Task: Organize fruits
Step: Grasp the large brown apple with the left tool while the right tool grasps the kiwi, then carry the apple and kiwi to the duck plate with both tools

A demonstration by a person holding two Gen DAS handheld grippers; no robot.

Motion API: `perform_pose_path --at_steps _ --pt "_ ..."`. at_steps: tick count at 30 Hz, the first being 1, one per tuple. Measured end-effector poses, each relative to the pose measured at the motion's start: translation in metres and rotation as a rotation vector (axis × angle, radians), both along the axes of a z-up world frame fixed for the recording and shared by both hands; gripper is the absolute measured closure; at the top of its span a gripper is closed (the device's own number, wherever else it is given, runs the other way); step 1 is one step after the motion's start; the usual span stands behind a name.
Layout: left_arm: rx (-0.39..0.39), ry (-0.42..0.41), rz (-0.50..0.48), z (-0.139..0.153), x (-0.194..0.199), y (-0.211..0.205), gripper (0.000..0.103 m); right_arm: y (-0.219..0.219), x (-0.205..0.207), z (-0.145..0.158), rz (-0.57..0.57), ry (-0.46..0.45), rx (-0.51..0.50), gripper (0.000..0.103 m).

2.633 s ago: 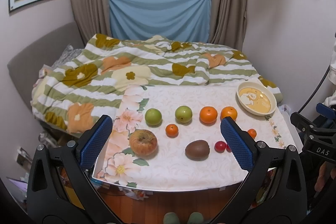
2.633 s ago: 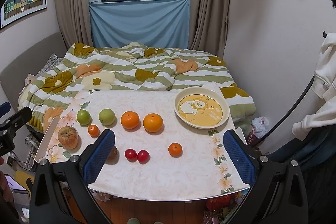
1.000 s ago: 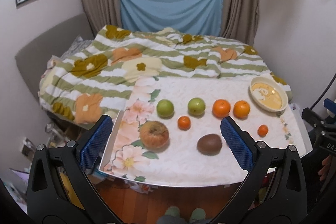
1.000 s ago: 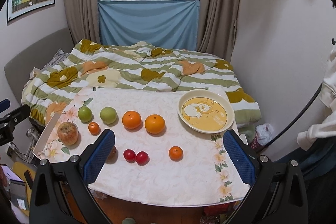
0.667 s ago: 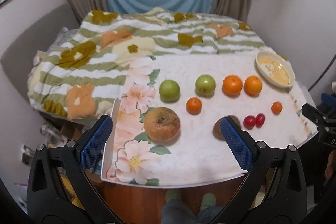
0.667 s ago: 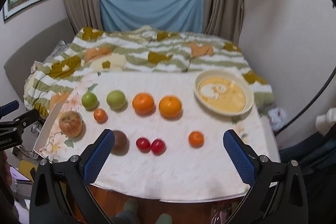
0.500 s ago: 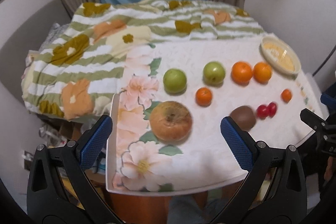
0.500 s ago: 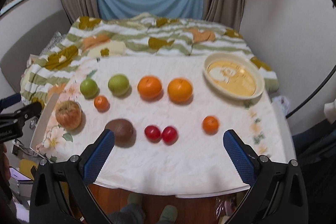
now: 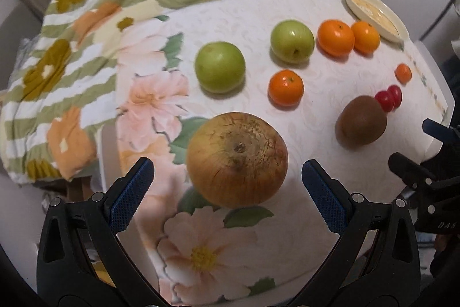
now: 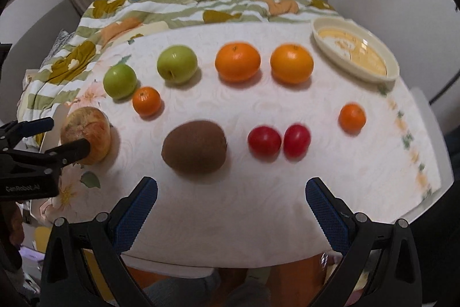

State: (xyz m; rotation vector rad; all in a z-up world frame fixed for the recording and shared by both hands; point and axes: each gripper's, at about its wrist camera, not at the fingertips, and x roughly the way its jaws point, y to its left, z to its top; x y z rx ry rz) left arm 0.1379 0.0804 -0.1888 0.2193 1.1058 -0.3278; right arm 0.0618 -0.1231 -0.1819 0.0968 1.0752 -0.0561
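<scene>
**Big apple near the table's edge: a shove could send it off**

The left gripper (image 9: 228, 186) is spread wide and holds nothing; its blue pads stand on either side of the big russet apple (image 9: 237, 158), clear of the skin. The right gripper (image 10: 231, 200) is also wide open and empty, hovering over bare cloth on the near side of the kiwi (image 10: 194, 146).

The plate (image 10: 394, 68) is the landmark. It sits empty at the far right corner of the table (image 10: 428, 111), and every fruit lies on the cloth outside it. The two oranges (image 10: 238, 65) lie just beside it in a row, and the two green apples (image 10: 177, 64) carry that row on, farther from the plate. One small tangerine (image 10: 352, 117) lies near the plate toward the front edge; the other small tangerine (image 10: 146, 101) lies well away from it, beside a green apple. The two cherry tomatoes (image 10: 264, 140) touch each other between the plate and the kiwi. The big apple lies farthest from the plate, near the table's left edge.

The risks, as I judge them:
- The apple is wide and round, so pads closing off-centre or low could squeeze it out forward or sideways, and the left edge is close.
- A roll toward the plate could knock the green apples or the nearby tangerine.
- The soft cloth may bunch under a dragging fingertip and shift neighbouring fruit.
- The carry to the plate crosses the whole spread, so a weak hold could drop the apple onto other fruit.
- With both grippers working over one table, the two could collide.
</scene>
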Motion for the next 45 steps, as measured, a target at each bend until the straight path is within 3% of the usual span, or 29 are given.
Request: perform_pose_path --at_steps 7,13,19,21,28,30,38,45 --pt "0.015 0.025 -0.057 -0.016 0.011 -0.009 0.000 0.012 0.016 -0.014 -0.019 0.032 0.005 0.004" --pt "-0.018 0.066 -0.071 -0.024 0.016 -0.009 0.020 0.019 0.028 -0.023 -0.010 0.054 0.016 0.010" --pt "-0.024 0.067 -0.056 -0.024 0.016 -0.006 0.020 0.024 0.039 -0.028 0.014 0.061 0.014 0.014" --pt "-0.013 0.062 -0.047 -0.024 0.017 -0.002 0.020 0.026 0.043 -0.029 0.029 0.065 0.015 0.021" --pt "-0.005 0.054 -0.022 -0.024 0.021 0.011 0.020 0.037 0.053 -0.032 0.059 0.060 -0.007 0.031" --pt "-0.009 0.054 -0.015 -0.024 0.020 0.014 0.020 0.039 0.054 -0.032 0.057 0.059 -0.029 0.042" --pt "-0.038 0.027 0.000 -0.010 0.016 0.016 0.020 0.036 0.054 -0.015 0.069 0.020 -0.036 0.043" --pt "-0.066 -0.035 0.034 0.023 0.010 0.009 0.020 0.026 0.050 0.020 0.101 -0.055 -0.035 0.043"
